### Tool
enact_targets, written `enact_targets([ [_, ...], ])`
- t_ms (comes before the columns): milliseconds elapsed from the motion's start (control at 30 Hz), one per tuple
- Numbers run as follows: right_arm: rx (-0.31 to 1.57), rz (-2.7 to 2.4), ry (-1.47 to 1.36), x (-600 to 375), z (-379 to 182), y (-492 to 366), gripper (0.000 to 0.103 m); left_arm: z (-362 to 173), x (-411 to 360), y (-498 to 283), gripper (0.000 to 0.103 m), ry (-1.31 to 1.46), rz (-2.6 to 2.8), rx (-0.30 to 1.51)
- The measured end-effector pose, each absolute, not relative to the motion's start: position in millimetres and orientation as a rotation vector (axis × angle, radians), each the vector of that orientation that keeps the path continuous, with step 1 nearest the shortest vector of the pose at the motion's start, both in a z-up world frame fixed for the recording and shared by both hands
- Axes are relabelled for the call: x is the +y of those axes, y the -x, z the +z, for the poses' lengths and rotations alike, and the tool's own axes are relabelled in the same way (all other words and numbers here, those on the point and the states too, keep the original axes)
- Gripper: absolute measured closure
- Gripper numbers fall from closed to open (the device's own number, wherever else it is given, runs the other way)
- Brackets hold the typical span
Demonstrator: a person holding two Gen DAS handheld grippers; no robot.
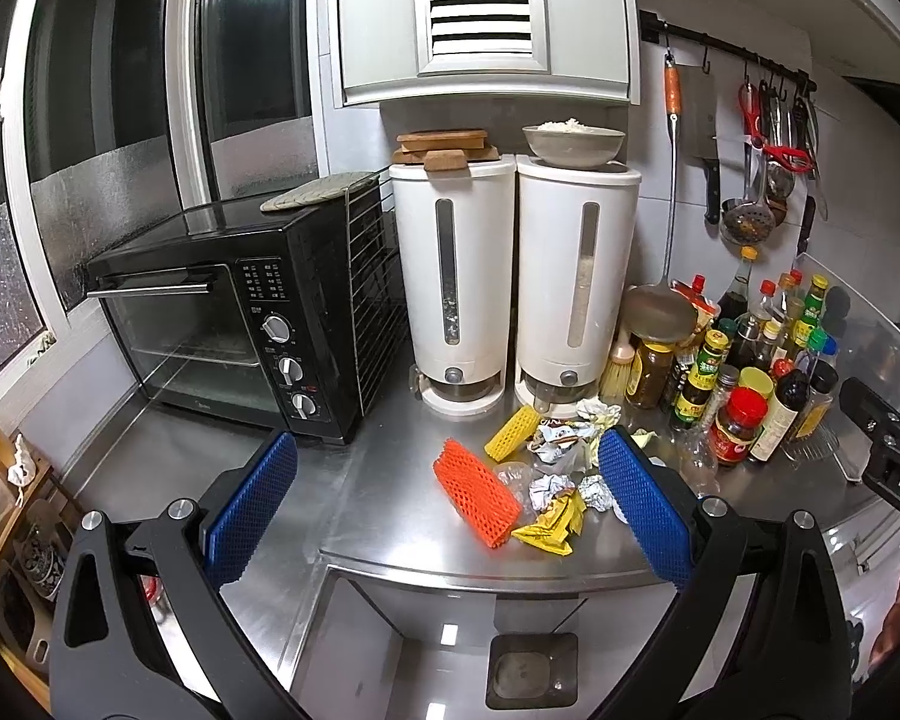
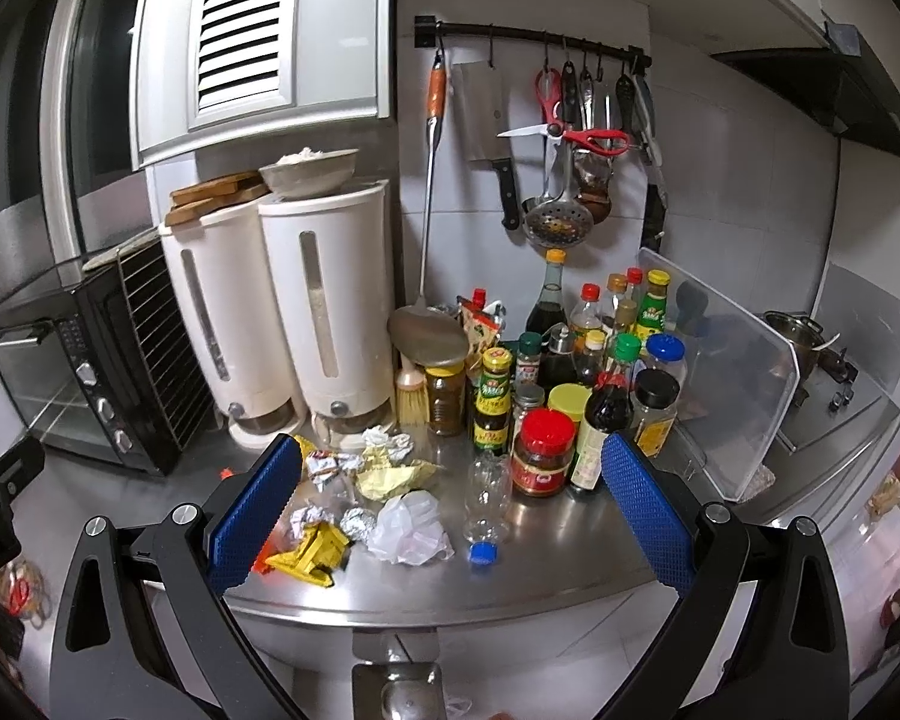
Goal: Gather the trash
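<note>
Hovering wide open and empty, left hand-held gripper (image 1: 447, 504), right hand-held gripper (image 2: 450, 507), trash pile (image 2: 366, 498) on steel counter (image 2: 546, 558).

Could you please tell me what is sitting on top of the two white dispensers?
The left dispenser carries stacked wooden boards; the right dispenser carries a grey bowl of something white. What lies deeper in the bowl is hidden.

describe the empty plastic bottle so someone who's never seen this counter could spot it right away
Start at the two tall white dispensers on the steel counter and move right to the cluster of sauce bottles. In front of the red-lidded jar, the clear plastic bottle lies on its side, blue cap toward the counter edge. It is the only bottle lying down and empty.
</note>
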State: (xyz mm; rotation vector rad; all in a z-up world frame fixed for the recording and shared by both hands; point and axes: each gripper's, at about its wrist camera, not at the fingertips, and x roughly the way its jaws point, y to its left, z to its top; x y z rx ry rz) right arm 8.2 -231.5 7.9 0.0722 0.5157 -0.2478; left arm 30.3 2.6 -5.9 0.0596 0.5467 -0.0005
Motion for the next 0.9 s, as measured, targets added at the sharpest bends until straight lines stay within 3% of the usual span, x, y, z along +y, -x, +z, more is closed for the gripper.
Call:
enact_targets([
  [233, 0.487, -0.248, -0.075, -237.4, -2.4, -25.4, 0.003, -14.9, 2.0, -48.6, 0.008, -0.073, 0.018, 0.569],
  [900, 0.639, -0.24, -0.137, -258.7, -57.1, -91.3, 0.003, -61.3, -0.2, -118.8, 0.008, -0.113, 0.016, 0.689],
])
